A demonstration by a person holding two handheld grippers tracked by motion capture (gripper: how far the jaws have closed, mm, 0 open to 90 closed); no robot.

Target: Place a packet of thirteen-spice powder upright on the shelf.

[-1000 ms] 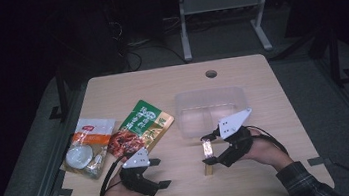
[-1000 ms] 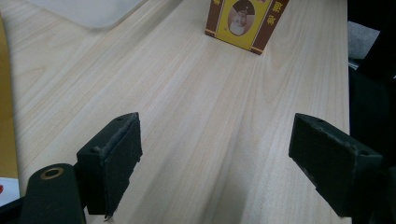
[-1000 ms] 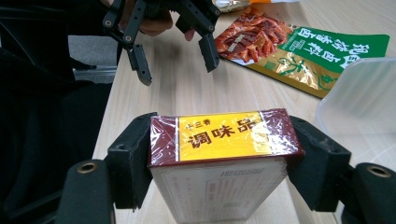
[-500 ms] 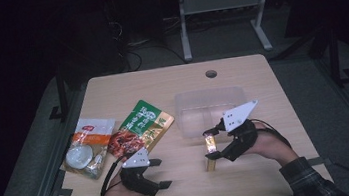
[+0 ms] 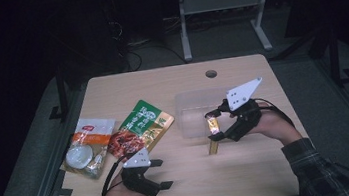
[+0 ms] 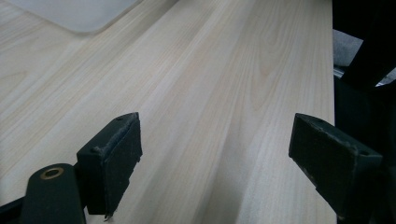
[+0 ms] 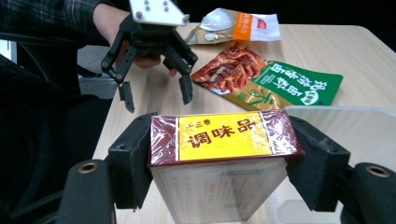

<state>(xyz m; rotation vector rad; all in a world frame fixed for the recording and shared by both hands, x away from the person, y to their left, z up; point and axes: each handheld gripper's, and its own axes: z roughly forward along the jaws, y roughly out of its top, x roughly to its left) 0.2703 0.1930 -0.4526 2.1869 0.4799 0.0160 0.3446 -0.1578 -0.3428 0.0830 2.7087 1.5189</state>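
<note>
Dark floor surrounds a pale wood counter [image 5: 252, 169] with a round cable hole near its far edge.

Right claw [image 5: 214, 125] is clamped on a small box [image 7: 219, 158] with a yellow label and dark red ends, pads pressing its two sides. It hangs above the counter, just in front of the near-left corner of a clear plastic tub [image 5: 192, 113] that sits right of the counter's middle. Bare wood lies between the box and the near edge, and more between the tub and the far edge.

Left claw [image 5: 163, 174] rests near the near edge, left of middle, jaws apart with nothing between them and plain wood ahead of it toward the right edge.

Beyond it lie two flat pouches, touching or overlapping: a green and red one [image 5: 141, 130] near the middle, and a clear one with an orange band [image 5: 88, 146] by the left edge.

Count: one box, one tub, two pouches, two claws.
</note>
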